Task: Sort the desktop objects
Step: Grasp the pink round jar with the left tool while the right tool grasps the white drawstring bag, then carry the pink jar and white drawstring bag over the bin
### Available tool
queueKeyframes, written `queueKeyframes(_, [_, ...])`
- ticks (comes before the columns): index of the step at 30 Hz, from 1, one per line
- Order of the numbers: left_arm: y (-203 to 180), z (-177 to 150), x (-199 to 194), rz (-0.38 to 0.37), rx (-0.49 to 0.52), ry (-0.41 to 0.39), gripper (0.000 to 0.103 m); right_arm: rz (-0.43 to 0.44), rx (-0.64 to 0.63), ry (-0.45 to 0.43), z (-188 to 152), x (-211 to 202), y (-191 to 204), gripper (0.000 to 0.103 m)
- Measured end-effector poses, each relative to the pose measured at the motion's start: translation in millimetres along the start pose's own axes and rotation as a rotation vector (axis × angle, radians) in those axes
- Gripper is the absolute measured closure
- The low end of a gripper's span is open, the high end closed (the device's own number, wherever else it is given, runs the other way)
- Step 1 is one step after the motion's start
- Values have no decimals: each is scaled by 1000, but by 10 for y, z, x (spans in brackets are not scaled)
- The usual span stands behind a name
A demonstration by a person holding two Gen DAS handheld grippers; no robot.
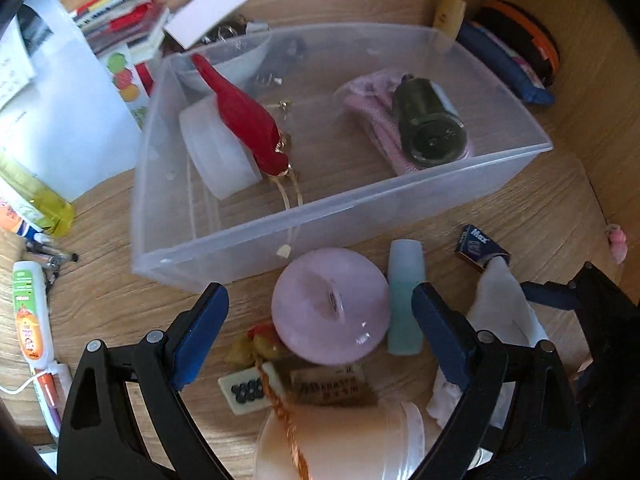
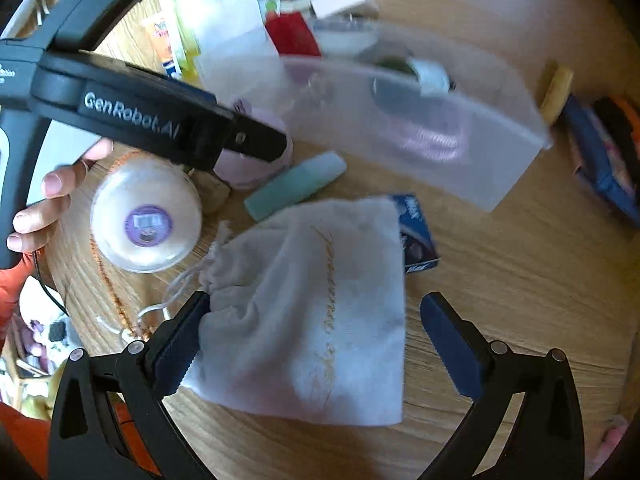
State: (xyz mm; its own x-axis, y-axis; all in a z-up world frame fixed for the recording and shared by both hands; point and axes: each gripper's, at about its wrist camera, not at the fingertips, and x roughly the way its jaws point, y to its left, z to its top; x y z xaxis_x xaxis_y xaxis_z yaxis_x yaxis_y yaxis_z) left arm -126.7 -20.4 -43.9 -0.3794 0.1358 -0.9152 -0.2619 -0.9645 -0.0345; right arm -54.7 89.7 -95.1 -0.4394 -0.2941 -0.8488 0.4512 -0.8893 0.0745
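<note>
My left gripper is open, its fingers on either side of a round pink jar on the wooden desk, just in front of a clear plastic bin. The bin holds a red pouch, a white jar, a dark green bottle and pink cloth. A teal tube lies beside the pink jar. My right gripper is open over a white drawstring pouch, which also shows in the left wrist view. The left gripper's body crosses the right wrist view.
A blue box lies right of the tube. A peach jar and tagged trinkets sit near me. Papers, tubes and a white bag crowd the left. A blue and orange case lies behind the bin.
</note>
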Motion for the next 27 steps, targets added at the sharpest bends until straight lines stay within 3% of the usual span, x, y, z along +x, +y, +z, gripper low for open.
queueKeyframes(2, [8,9,55,-6,-2,14,10,3,0,-14,11,25,-12,1])
queueKeyframes(7, [37,-4,157,-26,-14,53,39,13,-49,-37,2,14,53,24])
queueKeyframes(9, [46,-30,158,-27,-13,45,40,17,-52,-45,-12,-7,43,33])
queueKeyframes(11, [54,-57,147,-19,-14,32,40,30,-37,-55,-25,-52,4,57])
queueKeyframes(13, [74,-81,138,-15,-19,24,40,27,-31,-64,-26,-108,-33,63])
queueKeyframes(20, [127,-138,-94,5,-40,-55,40,26,-18,-96,-75,-234,-40,69])
queueKeyframes(27, [195,-207,-560,31,-66,-195,40,5,-24,-187,82,-485,27,69])
